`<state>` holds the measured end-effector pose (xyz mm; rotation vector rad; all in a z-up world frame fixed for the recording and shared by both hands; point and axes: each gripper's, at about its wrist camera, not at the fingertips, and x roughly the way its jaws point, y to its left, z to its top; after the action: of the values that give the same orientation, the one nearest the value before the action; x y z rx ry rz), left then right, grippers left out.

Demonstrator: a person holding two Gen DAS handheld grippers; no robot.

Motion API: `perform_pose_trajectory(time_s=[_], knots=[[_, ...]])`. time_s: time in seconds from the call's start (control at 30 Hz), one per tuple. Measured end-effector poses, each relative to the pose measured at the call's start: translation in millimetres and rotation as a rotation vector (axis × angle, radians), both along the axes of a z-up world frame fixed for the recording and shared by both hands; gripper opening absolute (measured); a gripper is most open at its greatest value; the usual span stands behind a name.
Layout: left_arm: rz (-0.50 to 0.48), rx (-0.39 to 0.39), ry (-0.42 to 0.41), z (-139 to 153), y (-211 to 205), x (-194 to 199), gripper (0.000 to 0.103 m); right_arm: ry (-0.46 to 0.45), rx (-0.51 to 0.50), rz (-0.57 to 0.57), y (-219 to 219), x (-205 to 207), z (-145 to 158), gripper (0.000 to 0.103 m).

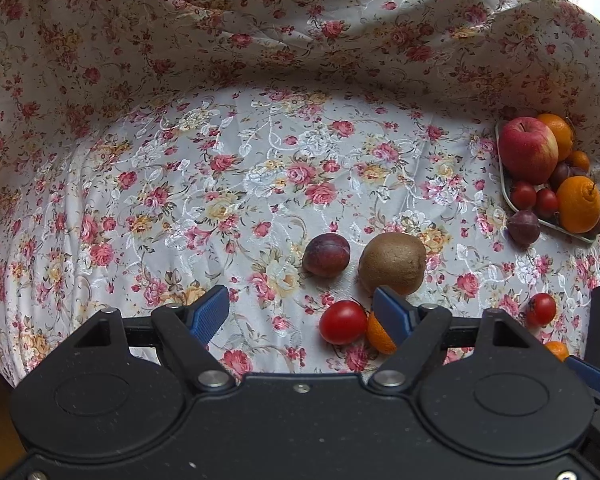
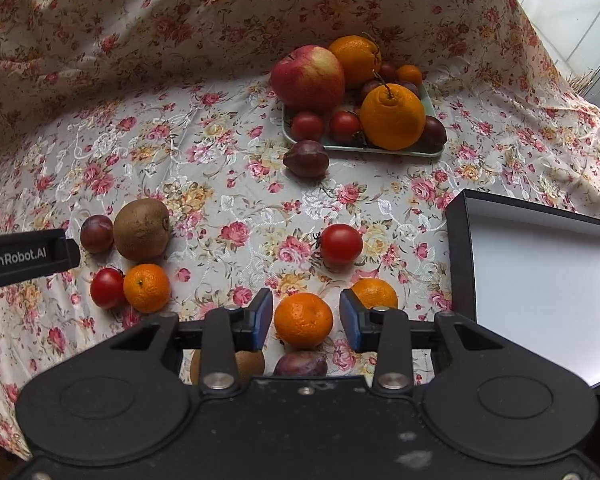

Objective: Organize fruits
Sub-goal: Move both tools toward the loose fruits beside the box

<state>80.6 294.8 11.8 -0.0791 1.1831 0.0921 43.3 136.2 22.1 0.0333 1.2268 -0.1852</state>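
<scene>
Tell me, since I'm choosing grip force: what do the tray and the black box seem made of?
Tray: pale green, smooth, slightly glossy, thin rounded rim; probably plastic or melamine. Black box: matte black outside, flat white inside, thin straight walls with crisp corners; likely cardboard.

From the right wrist view I count three loose mandarins: one between my fingers, one just behind, one at left. I see two kiwis, four cherry tomatoes, one apple, two big oranges, one tray and one open box. Plums are partly hidden; I make out at least three loose ones.
</scene>
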Motion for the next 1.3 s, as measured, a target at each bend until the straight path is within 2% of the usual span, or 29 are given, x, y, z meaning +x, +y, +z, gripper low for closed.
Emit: perform_pose_trajectory(time_s=[0.23, 0.4, 0.5, 0.7, 0.77, 0.83, 0.97, 1.13, 1.3], knots=[[-0.010, -0.007, 0.017, -5, 13, 1, 0.080, 0.009, 0.143, -0.023, 14, 6, 0, 0.039], [-0.046, -0.016, 0.030, -9, 11, -1, 0.080, 0.015, 0.088, -0.048, 18, 10, -6, 0.039], [-0.076, -0.027, 0.036, -10, 6, -2, 0.080, 0.039, 0.099, -0.061, 7, 16, -12, 0.038], [-0.122, -0.031, 0.040, -11, 0, -3, 0.080, -0.034, 0.116, -0.174, -19, 15, -17, 0.035], [-0.121, -0.035, 0.040, -12, 1, -2, 0.080, -0.040, 0.120, -0.194, -24, 16, -21, 0.035], [-0.117, -0.040, 0.041, -12, 3, -1, 0.080, 0.001, 0.133, -0.194, -28, 19, -28, 0.035], [-0.094, -0.056, 0.048, -14, 8, 0, 0.080, 0.025, 0.204, -0.210, -34, 20, -35, 0.031], [-0.074, -0.068, 0.054, -15, 13, 1, 0.080, 0.017, 0.186, -0.208, -38, 19, -34, 0.031], [-0.066, -0.072, 0.059, -17, 16, 2, 0.080, 0.068, 0.191, -0.229, -42, 22, -46, 0.031]])
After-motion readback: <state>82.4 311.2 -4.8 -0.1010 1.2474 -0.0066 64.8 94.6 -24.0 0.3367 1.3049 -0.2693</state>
